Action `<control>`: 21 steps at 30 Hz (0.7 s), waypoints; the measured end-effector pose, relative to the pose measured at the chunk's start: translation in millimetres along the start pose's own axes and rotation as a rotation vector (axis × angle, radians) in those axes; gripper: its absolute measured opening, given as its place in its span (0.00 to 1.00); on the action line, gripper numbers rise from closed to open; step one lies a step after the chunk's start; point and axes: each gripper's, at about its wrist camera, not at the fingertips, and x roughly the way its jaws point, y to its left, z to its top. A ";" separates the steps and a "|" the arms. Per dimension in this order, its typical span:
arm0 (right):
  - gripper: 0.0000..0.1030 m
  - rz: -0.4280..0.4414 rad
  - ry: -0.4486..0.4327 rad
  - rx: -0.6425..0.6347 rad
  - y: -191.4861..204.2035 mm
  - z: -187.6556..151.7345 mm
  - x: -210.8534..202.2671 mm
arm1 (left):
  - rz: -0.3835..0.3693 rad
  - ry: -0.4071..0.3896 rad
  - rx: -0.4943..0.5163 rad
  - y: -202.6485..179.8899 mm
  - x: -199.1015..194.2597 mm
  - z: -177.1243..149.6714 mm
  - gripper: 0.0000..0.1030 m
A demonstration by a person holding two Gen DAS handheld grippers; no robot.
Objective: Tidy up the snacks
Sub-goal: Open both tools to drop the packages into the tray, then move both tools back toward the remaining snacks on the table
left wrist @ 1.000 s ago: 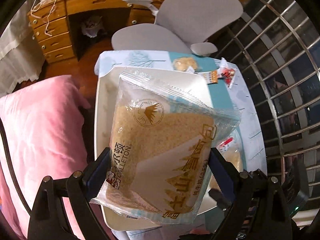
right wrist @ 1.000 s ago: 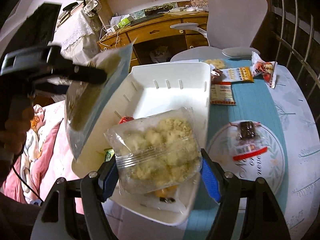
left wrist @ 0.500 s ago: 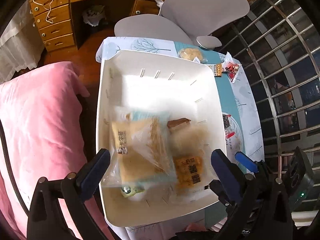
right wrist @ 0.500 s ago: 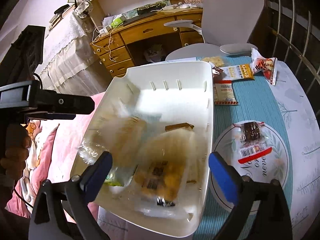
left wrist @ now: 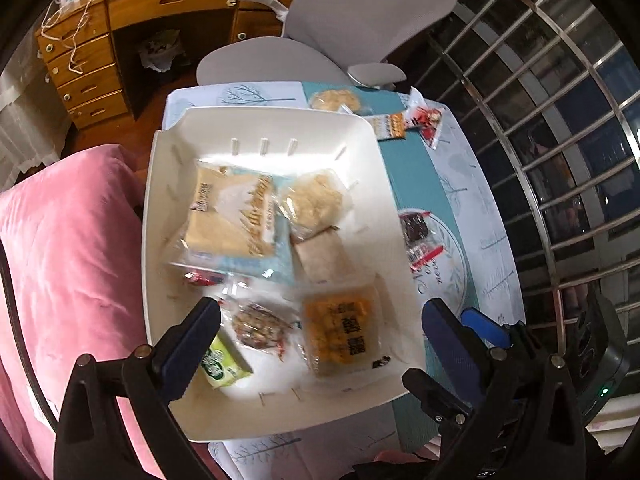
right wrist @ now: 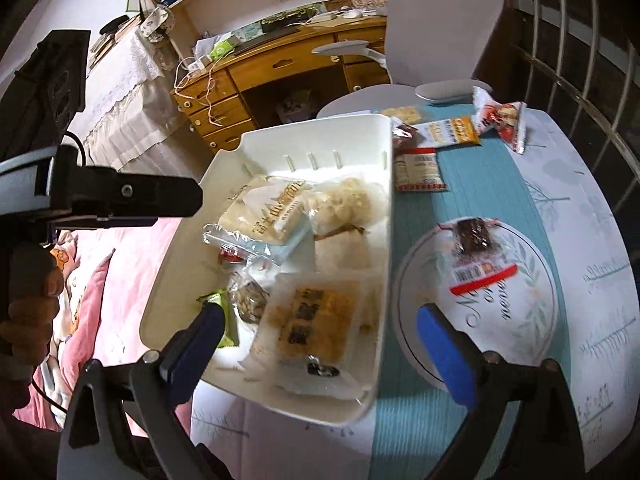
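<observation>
A white bin on the table holds several snack packs: a toast bag, a clear bag of pale crumbly snack, an orange pack, a dark nut pack and a green pack. My left gripper is open and empty above the bin's near end. My right gripper is open and empty over the bin's near right edge. Loose snacks lie on the table: a brownie pack, a red pack and an orange bar.
The table has a teal runner. A grey office chair stands at the far end before a wooden desk. A pink bed cover lies left of the table. A metal window grille is at the right.
Both grippers have opened. The toast bag dropped from my left gripper and the crumbly snack bag from my right gripper. Both now lie in the bin.
</observation>
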 end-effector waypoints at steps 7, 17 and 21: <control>0.95 -0.003 -0.001 0.029 -24.0 -7.2 -15.3 | 0.001 0.014 0.040 -35.4 2.1 -3.9 0.97; 0.95 0.047 0.012 0.013 -77.4 -2.2 -28.8 | 0.055 -0.007 0.104 -95.3 7.6 27.4 0.97; 0.95 0.073 0.021 -0.001 -96.4 2.4 -28.5 | 0.088 -0.026 0.144 -120.5 9.8 45.5 0.97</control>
